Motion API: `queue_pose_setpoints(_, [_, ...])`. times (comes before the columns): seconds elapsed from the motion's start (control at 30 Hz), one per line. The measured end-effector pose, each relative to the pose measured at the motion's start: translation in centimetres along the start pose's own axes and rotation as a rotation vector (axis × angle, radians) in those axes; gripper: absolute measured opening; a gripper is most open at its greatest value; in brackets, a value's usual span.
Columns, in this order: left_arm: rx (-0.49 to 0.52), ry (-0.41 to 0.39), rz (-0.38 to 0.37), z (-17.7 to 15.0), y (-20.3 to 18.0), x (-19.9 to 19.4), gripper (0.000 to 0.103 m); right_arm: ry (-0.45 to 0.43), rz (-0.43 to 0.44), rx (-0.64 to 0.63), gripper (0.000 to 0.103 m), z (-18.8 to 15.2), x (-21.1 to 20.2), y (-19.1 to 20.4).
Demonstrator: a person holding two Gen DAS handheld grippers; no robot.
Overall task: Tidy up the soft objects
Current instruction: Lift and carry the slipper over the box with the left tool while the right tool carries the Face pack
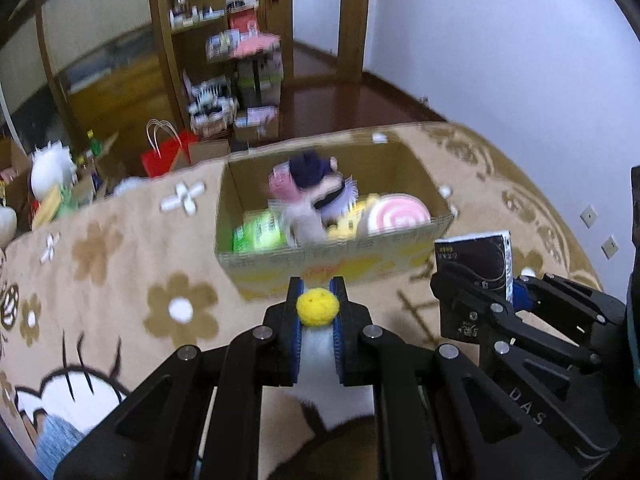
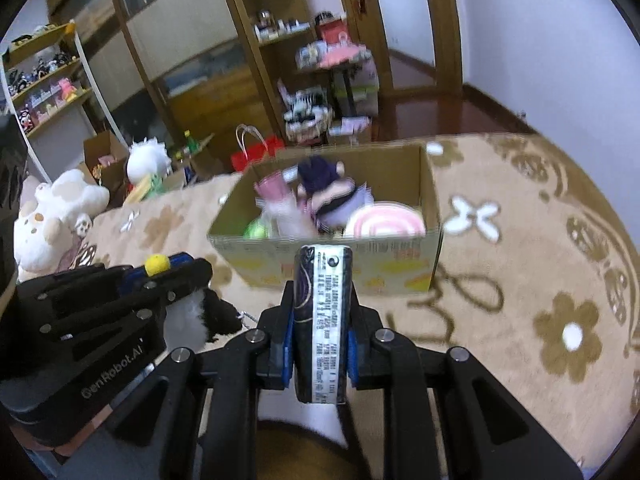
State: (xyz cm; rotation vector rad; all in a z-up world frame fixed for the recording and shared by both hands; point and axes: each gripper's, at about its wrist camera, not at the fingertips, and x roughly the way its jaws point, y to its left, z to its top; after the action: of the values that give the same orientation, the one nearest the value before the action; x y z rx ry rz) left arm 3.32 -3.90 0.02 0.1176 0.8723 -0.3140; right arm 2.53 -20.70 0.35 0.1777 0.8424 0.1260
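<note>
Left wrist view: left gripper clenched on a small plush toy, its yellow pom-pom nipped between the blue pads, white fluffy body running back betw. the fingers, dark part nearer the cam. Just beyond the tips sits an open cardboard box on a tan flower-print blanket. Inside the box: dark-haired doll in the middle, green soft item at near left, pink-and-white swirl cushion at right. Right gripper shows at right, grasping a black packet held up beside the box's near right corner.

Right wrist view: right gripper clamped on the black packet, upright, white printed label edge facing the cam. Packet top lines up w/ the box's near wall; can't tell if touching. Left gripper at left, w/ the plush toy, white and black fluff hanging under the fingers. Far left, a white stuffed animal lies at the blanket edge.
</note>
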Motion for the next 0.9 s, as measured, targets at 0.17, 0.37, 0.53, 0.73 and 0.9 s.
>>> queue_pose_setpoints(0.17, [-0.009, -0.092, 0.032, 2.8, 0.8, -1.0, 0.012, -0.056, -0.013, -0.007, 0.021, 2.2, -0.5, -0.4])
queue_pose_setpoints(0.37, [-0.038, -0.223, 0.041, 6.5, 1.7, -2.3, 0.012, -0.088, -0.026, -0.012, 0.021, 4.2, -0.3, -1.2])
queue_pose_setpoints(0.53, [-0.050, -0.276, 0.059, 8.3, 2.2, -2.5, 0.012, -0.121, -0.024, -0.032, 0.021, 6.2, 0.4, -1.5])
queue_pose_setpoints(0.73, [-0.061, -0.285, 0.072, 8.9, 2.8, -0.7, 0.012, -0.149, -0.028, -0.075, 0.021, 7.9, 1.4, -1.3])
queue_pose_setpoints(0.9, [-0.056, -0.225, 0.079, 8.5, 2.7, 2.1, 0.012, -0.140, -0.029, -0.085, 0.021, 8.4, 3.2, -1.6])
